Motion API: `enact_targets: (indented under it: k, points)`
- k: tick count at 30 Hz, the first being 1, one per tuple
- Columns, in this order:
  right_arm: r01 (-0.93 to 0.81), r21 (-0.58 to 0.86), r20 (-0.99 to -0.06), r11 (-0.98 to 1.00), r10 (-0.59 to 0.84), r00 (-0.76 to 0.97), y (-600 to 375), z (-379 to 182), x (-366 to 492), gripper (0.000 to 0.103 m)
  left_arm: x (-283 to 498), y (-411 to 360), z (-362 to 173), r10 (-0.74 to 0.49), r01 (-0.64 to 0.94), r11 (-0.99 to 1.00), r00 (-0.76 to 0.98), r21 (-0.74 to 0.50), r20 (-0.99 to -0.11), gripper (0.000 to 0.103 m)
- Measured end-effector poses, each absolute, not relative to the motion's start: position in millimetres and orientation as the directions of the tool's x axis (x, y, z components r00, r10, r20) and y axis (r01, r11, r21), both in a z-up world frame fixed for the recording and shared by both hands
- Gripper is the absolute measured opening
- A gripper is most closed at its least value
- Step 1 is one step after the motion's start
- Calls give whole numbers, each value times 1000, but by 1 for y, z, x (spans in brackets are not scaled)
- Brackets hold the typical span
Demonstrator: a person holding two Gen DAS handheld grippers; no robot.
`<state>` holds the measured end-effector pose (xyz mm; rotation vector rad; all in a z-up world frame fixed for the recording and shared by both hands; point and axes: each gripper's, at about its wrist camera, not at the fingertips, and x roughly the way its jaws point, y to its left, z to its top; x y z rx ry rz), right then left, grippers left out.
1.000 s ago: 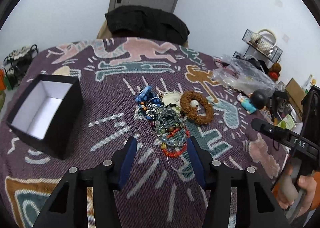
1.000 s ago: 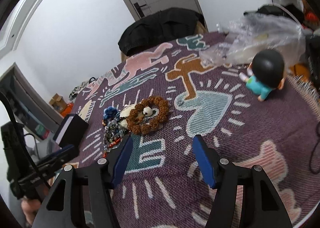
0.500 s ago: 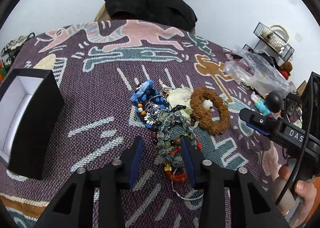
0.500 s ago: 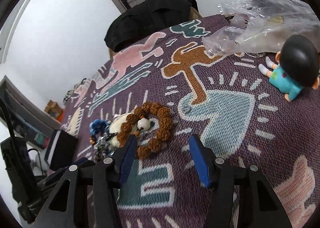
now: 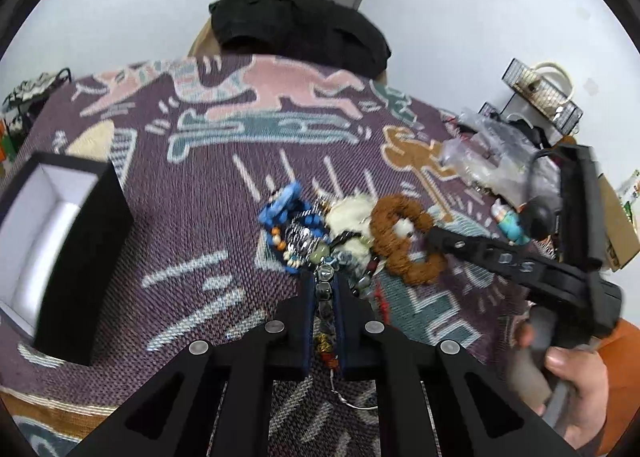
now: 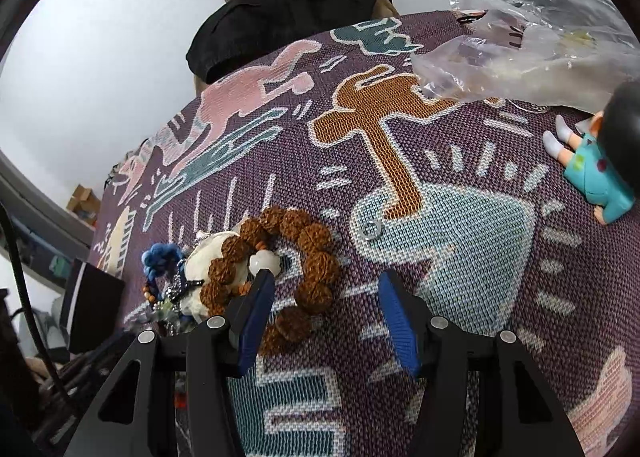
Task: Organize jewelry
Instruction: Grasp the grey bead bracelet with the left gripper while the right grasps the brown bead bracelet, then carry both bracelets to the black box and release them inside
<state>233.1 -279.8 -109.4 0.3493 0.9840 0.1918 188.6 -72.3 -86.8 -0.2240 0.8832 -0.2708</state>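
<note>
A pile of bead bracelets lies on the patterned cloth (image 5: 192, 217). My left gripper (image 5: 325, 285) is shut on a strand of grey-green glass beads (image 5: 325, 293) at the pile's near edge. A blue bracelet (image 5: 282, 205), a white shell piece (image 5: 352, 213) and a brown seed-bead bracelet (image 5: 400, 253) lie just beyond. My right gripper (image 6: 325, 283) stands open over the brown seed-bead bracelet (image 6: 304, 235). Its left fingertip sits inside the ring by a white bead (image 6: 264, 261), with the ring's right side between the jaws. A black box (image 5: 80, 257) with a white inside stands open at the left.
A small metal ring (image 6: 370, 229) lies just past the brown bracelet. A doll in teal (image 6: 596, 173) and a crumpled clear plastic bag (image 6: 520, 49) sit at the right. A black garment (image 5: 300, 29) hangs over a chair behind the table. A hand (image 5: 576, 381) holds the right gripper's handle.
My left gripper's jaws have closed onto the grey-green bead strand after edging toward the pile. My right gripper has come down and in over the brown bracelet.
</note>
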Motion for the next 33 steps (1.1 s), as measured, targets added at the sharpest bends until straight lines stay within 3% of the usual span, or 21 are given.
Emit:
enact_targets:
  k: [3, 4, 6, 7, 33]
  points:
    - [-27, 313, -799, 949, 278, 533, -272, -109, 238, 56, 185, -70, -73, -326, 150, 942, 627, -302, -707, 9]
    - [-37, 284, -807, 958, 260, 530, -269, -109, 239, 51, 184, -69, -70, -327, 151, 941, 632, -303, -703, 9]
    - [-34, 259, -817, 965, 238, 525, -269, -109, 241, 35, 181, -65, -63, -325, 149, 941, 645, -303, -692, 9]
    - [-38, 274, -819, 961, 253, 515, -271, -110, 243, 21, 181, -62, -60, -322, 145, 942, 651, -304, -687, 9]
    - [-256, 320, -652, 912, 408, 640, -219, -7, 204, 20, 167, 54, -16, -185, -12, 953, 771, -304, -609, 9]
